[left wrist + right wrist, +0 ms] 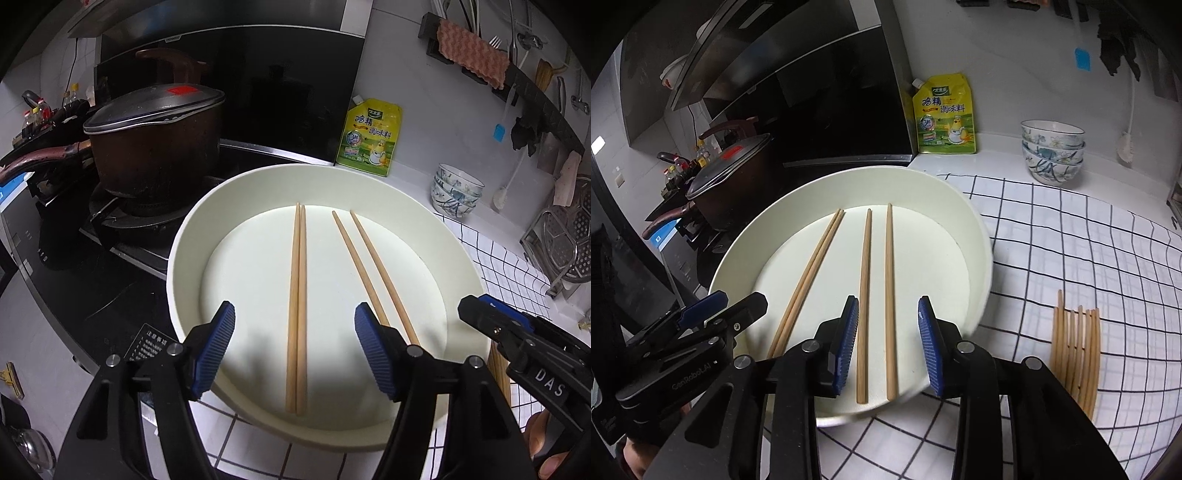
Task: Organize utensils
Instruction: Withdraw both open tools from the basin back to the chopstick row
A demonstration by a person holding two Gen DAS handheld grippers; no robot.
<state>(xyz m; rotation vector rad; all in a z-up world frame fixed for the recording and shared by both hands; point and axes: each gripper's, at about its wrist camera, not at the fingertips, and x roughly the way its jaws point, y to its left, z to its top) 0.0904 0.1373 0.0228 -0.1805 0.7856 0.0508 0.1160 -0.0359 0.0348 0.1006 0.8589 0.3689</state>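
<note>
at six o'clock the left gripper (295, 354) stands wide open and empty, a tight pair of chopsticks (297, 314) lying between its pads untouched. the right gripper (888, 347) is partly open, gripping nothing – a spread pair of chopsticks (877, 302) lies between its fingers. both pairs rest in the white tray (192, 236). loose chopsticks (1075, 350) wait at three o'clock – bowls (1052, 151) at one.

Loose chopsticks (498, 373) mostly hidden behind the right tool (491, 317), pot handle (22, 166) cut off — frame's left edge
</note>
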